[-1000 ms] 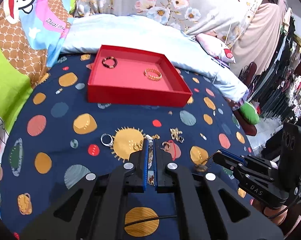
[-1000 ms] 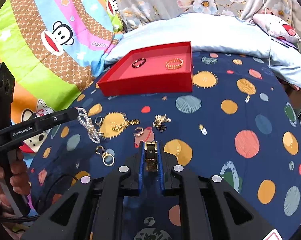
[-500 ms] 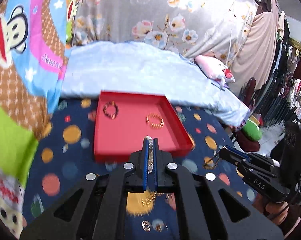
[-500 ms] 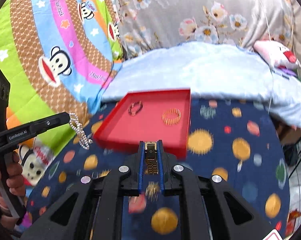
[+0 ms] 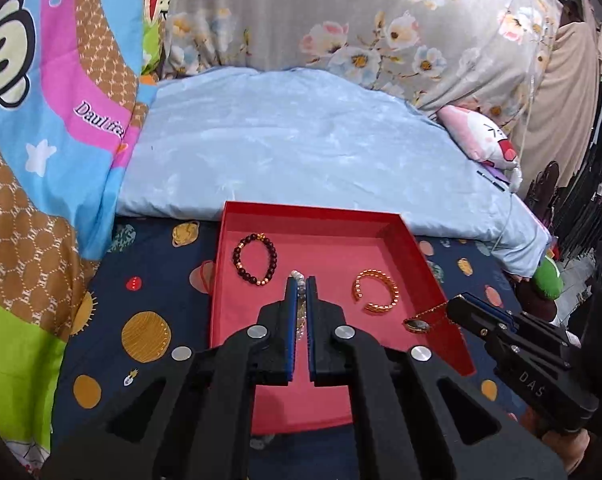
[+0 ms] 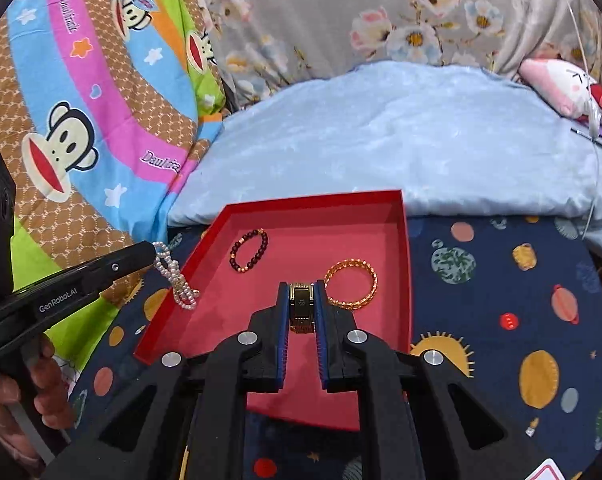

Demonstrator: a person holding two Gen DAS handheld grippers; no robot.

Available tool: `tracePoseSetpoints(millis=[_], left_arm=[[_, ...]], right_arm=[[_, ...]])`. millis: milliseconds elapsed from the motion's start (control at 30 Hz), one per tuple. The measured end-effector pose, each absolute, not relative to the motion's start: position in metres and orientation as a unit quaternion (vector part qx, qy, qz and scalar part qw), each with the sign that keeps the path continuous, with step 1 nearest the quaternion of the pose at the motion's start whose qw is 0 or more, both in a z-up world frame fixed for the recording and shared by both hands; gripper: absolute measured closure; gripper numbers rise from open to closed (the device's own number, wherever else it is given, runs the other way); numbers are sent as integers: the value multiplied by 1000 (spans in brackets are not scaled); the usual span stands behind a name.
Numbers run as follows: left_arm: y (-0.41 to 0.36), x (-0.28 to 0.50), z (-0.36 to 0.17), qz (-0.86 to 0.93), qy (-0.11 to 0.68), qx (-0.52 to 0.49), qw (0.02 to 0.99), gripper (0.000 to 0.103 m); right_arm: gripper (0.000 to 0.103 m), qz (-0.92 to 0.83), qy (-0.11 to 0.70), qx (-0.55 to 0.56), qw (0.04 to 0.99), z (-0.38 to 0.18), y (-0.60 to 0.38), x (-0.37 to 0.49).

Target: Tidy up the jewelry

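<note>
Hidden parts first: the near wall of the red tray (image 5: 397,236) is covered by the left tongs (image 5: 299,280) at the bottom centre of the left view, and by the right tongs (image 6: 302,286) at the bottom centre of the right view. The pearl strand (image 6: 177,280) shows in the left view only as a few pale beads in the slit between the pads; its hanging length is seen solely in the right view, at left centre. Below the pads, the watch's (image 6: 302,304) gold band is mostly concealed.

Surroundings, largest first: a floral grey curtain (image 5: 341,32) fills the upper frame; a cartoon monkey quilt (image 5: 53,92) fills the upper left; a pale blue blanket (image 5: 281,148) lies mid-frame, behind the tray; the navy planet-print bedspread (image 6: 501,288) carries the tray. A pink plush toy (image 6: 565,84) lies at the right edge.

Inside the tray: a dark bead bracelet (image 5: 255,259) at upper left, a gold cuff bracelet (image 5: 377,291) to the right, well apart from each other.

Left tongs: fully closed, pinching the pearl strand, which dangles over the tray's left rim. Right tongs: nearly closed, clamped on the watch, held above the tray floor near the gold cuff. A person's hand (image 6: 17,396) grips the left handle at lower left.
</note>
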State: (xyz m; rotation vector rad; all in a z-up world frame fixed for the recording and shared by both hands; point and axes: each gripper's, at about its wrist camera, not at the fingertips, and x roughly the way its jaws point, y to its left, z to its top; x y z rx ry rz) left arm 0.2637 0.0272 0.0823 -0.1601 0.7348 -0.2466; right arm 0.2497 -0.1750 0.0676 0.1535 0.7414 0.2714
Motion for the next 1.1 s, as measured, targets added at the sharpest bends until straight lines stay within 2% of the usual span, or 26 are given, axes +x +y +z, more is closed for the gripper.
tracePoseSetpoints(millis=[133, 200, 233, 267, 300, 500, 833, 1100], left_arm=[[29, 278, 68, -102, 371, -82, 919, 99], [35, 277, 66, -84, 366, -94, 922, 82], [38, 274, 66, -76, 363, -98, 923, 63], [41, 270, 67, -68, 356, -100, 927, 52], [43, 267, 68, -60, 351, -101, 929, 50], [48, 225, 65, -53, 350, -106, 929, 49], [31, 137, 33, -64, 396, -83, 912, 48], [31, 83, 12, -72, 422, -90, 899, 48]], right_arm=[[92, 118, 375, 73, 916, 51, -173, 260], [79, 101, 363, 75, 923, 53, -178, 256], [68, 95, 354, 77, 927, 55, -182, 251], [63, 89, 343, 80, 932, 59, -187, 244], [63, 88, 337, 80, 934, 61, -192, 236], [63, 98, 335, 76, 934, 60, -205, 183], [63, 127, 387, 82, 910, 30, -201, 100], [63, 121, 415, 86, 898, 7, -200, 69]])
